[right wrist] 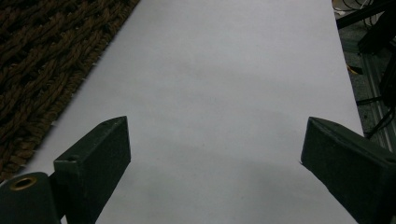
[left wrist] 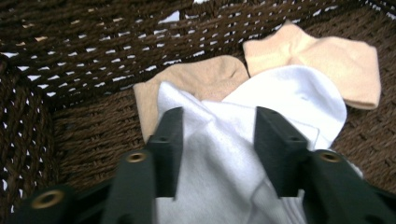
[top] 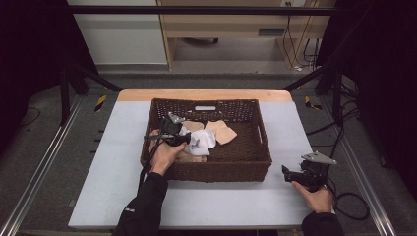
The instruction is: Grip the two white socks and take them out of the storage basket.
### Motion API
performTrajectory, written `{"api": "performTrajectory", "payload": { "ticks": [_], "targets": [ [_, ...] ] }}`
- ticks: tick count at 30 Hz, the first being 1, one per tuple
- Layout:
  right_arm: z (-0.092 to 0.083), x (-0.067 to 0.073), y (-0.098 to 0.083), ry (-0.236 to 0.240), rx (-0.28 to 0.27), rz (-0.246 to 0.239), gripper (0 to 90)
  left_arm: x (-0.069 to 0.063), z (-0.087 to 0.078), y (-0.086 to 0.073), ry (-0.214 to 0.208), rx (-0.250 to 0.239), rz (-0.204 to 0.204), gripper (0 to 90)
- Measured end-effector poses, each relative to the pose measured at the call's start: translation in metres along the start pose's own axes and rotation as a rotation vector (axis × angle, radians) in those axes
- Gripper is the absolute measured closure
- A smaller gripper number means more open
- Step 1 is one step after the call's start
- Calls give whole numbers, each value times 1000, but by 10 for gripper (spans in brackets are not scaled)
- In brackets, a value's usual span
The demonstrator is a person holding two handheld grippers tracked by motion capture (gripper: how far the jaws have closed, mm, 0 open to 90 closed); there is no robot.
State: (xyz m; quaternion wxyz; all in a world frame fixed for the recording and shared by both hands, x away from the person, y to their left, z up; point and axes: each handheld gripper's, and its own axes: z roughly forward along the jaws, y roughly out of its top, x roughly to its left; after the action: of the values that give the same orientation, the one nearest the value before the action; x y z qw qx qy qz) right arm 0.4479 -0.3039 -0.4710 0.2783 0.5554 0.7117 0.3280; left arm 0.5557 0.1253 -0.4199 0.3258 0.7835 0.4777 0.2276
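Now left claw (left wrist: pixel 218 140) part-open astride white sock (left wrist: pixel 280 100) in basket (top: pixel 255 130); right claw (right wrist: pixel 215 163) wide open.

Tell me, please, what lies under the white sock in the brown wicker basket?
A tan sock pokes out from beneath the white sock, beside a peach sock. The woven basket floor beneath the white sock is covered.

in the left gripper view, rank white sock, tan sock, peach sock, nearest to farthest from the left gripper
1. White cotton sock: between the left gripper fingers.
2. Tan sock: just beyond, left of centre.
3. Peach sock: farthest, upper right, by the brown woven basket wall.
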Motion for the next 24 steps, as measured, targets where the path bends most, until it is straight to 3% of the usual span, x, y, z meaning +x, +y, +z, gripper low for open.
{"api": "performTrajectory", "payload": {
  "ticks": [6,11,14,16,17,24],
  "targets": [
    [0,0,0,-2,4,-1,85,3,-2,0,-2,13,-20,775],
    [0,0,0,0,1,-4,85,5,-6,1,-4,-24,-37,832],
    [-1,0,0,-1,-3,3,85,9,-12,2,-16,-82,-63,839],
    [0,0,0,-2,-1,2,85,11,-19,4,-40,-165,-93,843],
    [0,0,0,-2,-1,2,85,11,-19,4,-40,-165,-93,844],
    [0,-1,0,-1,-2,7,85,15,-41,11,-52,-335,-114,845]
  ]
}}
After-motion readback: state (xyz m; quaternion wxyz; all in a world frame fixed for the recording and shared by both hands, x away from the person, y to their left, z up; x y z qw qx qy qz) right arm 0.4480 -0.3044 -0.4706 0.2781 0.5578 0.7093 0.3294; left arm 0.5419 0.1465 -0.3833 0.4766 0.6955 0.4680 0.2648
